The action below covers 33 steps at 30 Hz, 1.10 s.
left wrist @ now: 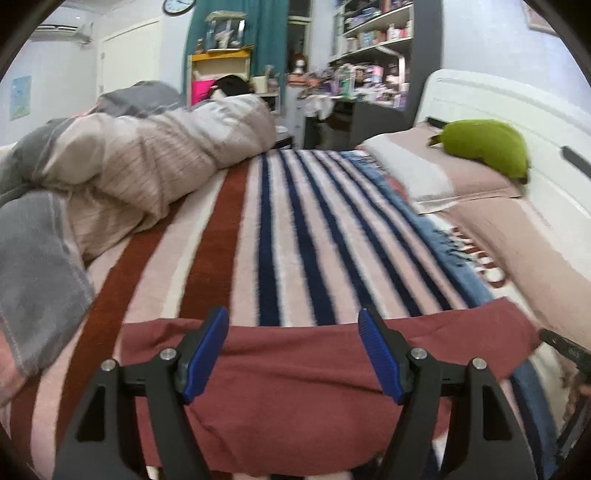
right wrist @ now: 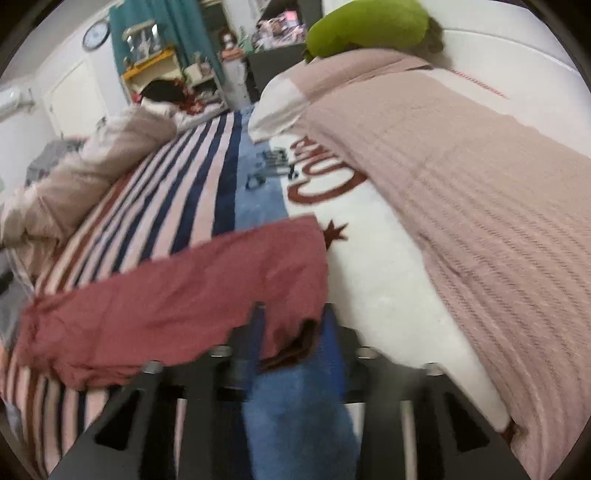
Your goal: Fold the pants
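Note:
Dark red pants point(left wrist: 295, 391) lie flat across the striped blanket point(left wrist: 280, 229) on the bed. My left gripper point(left wrist: 292, 314) hovers over their near part, jaws wide open, blue pads point(left wrist: 207, 350) clear of the cloth. In the right wrist view the pants point(right wrist: 166, 306) stretch off to the left, and their right corner lies between the fingers of my right gripper point(right wrist: 295, 317). The picture there is blurred. Its jaws stand apart, with a gap showing beside the cloth. A dark part of the right gripper point(left wrist: 565, 350) shows at the right edge of the left wrist view.
A bunched beige and grey duvet point(left wrist: 129, 158) fills the bed's left side. Pink pillows point(right wrist: 461, 184) and a green cushion point(left wrist: 484, 144) lie on the right against a white headboard point(left wrist: 517, 103). Cluttered shelves point(left wrist: 369, 33) stand beyond the bed.

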{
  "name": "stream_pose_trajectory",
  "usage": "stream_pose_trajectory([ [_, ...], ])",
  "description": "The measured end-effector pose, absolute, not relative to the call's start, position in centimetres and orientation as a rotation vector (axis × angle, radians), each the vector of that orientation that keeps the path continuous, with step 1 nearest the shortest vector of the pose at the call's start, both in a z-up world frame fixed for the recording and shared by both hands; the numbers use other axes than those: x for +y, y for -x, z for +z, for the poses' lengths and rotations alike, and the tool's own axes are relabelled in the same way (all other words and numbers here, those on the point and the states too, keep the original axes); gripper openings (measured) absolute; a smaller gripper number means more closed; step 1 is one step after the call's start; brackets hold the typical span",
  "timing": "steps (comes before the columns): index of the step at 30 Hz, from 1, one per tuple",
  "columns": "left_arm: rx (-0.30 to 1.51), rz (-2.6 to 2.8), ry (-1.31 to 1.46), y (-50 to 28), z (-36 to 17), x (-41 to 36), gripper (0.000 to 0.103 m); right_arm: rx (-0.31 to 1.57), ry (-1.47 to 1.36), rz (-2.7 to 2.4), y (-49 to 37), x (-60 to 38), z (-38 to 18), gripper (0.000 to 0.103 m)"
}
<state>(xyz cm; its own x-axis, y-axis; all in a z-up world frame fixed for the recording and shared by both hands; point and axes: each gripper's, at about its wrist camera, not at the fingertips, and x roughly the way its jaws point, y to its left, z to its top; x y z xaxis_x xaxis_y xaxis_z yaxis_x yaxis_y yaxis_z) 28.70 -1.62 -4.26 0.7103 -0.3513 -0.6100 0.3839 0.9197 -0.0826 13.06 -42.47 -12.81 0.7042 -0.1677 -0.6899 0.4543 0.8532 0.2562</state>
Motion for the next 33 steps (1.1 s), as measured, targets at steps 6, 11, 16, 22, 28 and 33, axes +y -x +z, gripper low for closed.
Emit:
stream_pose_trajectory([
  [6,0.635,-0.473,-0.044,-26.8,-2.9,-3.1,0.069,0.624,-0.462,-0.238,-13.2,-39.0,-9.7,0.055],
  [11,0.614,-0.48,-0.016,-26.1,-2.7,-4.4,0.069,0.636,-0.316,-0.113,-13.3,-35.5,-11.4,0.061],
  [16,0.601,-0.511,0.08,-24.3,-2.2,-5.7,0.069,0.703,-0.12,-0.042,-11.8,-33.7,-10.9,0.067],
  [22,0.639,-0.39,0.049,-20.1,-3.4,-4.0,0.07,0.571,-0.204,-0.052,-9.5,-35.7,-8.1,0.083],
  [28,0.807,-0.188,0.192,-19.9,-9.1,2.5,0.071,0.543,-0.236,-0.02,-8.9,-35.7,-7.1,0.083],
  [33,0.879,-0.11,0.297,-21.2,-13.3,5.1,0.071,0.557,-0.236,-0.017,-9.2,-35.5,-7.4,0.083],
])
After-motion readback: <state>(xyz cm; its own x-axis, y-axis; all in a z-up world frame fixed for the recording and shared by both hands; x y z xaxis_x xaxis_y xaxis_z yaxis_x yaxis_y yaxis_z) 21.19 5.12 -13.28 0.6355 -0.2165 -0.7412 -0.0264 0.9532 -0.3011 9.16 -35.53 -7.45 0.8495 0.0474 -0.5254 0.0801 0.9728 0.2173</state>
